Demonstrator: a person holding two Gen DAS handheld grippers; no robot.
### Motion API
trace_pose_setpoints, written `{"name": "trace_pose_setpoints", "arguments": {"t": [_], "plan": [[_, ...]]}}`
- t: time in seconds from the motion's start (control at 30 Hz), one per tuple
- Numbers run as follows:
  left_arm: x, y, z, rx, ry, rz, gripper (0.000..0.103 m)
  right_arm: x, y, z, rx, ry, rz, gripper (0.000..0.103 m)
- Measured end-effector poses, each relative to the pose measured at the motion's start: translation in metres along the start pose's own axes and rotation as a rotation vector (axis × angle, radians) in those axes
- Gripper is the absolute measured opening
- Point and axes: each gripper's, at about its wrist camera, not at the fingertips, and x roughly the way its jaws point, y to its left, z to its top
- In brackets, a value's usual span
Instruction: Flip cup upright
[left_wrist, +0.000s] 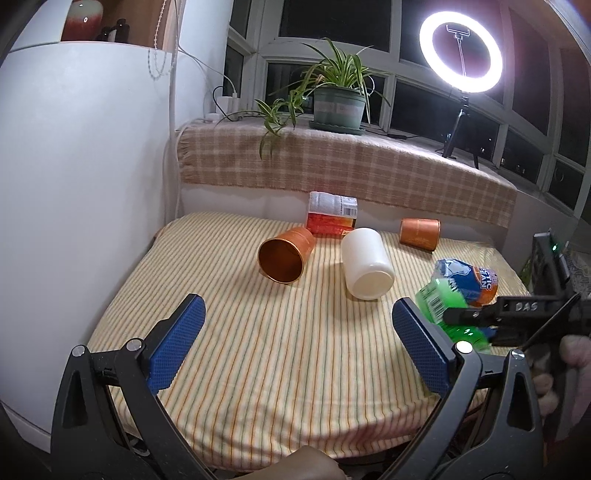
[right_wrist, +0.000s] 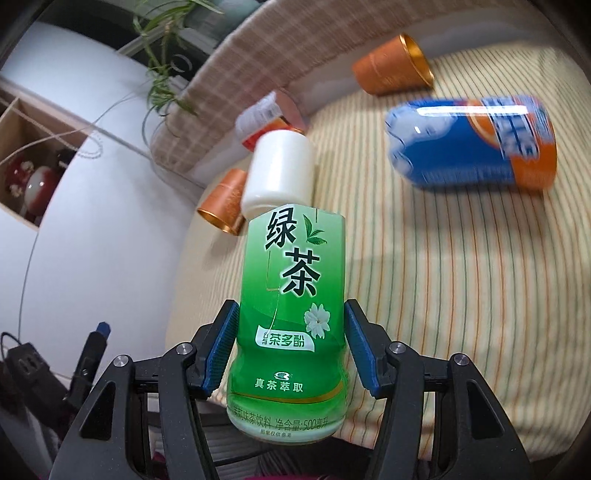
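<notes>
My right gripper (right_wrist: 291, 349) is shut on a green tea-label cup (right_wrist: 293, 295), pads pressed to both its sides, and holds it off the striped cloth with its length running along the fingers. In the left wrist view that green cup (left_wrist: 439, 299) and the right gripper (left_wrist: 471, 323) sit at the right edge. My left gripper (left_wrist: 299, 332) is open above the near cloth, holding nothing. Ahead of it an orange cup (left_wrist: 284, 254) lies on its side, mouth towards me. A white cup (left_wrist: 365, 262) lies on its side beside it.
A second orange cup (left_wrist: 421, 230) and a blue-and-orange cup (left_wrist: 467, 275) also lie on their sides. An orange-and-white pack (left_wrist: 332, 218) stands at the back. White curved wall (left_wrist: 81, 184) on the left; plaid ledge (left_wrist: 332, 166) with a potted plant (left_wrist: 338, 103) and ring light (left_wrist: 461, 51) behind.
</notes>
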Motion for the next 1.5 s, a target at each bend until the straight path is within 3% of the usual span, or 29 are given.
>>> {"name": "trace_pose_setpoints", "arguments": {"t": [0.6, 0.67, 1.03, 1.17, 1.5], "plan": [[0.0, -0.007, -0.002, 0.004, -0.006, -0.022, 0.103, 0.015, -0.006, -0.005, -0.034, -0.024, -0.115, 0.061], [0.001, -0.009, -0.001, 0.008, -0.003, -0.025, 0.103, 0.012, -0.006, -0.006, -0.042, -0.036, -0.12, 0.069], [0.009, -0.019, 0.0, 0.018, 0.011, -0.06, 0.103, -0.015, 0.007, -0.013, -0.154, -0.112, -0.193, 0.069], [0.019, -0.02, 0.002, 0.003, 0.054, -0.121, 0.103, -0.023, 0.011, -0.017, -0.195, -0.141, -0.242, 0.069], [0.074, -0.031, 0.0, -0.112, 0.289, -0.35, 0.103, -0.046, 0.015, -0.037, -0.329, -0.226, -0.428, 0.069]]}}
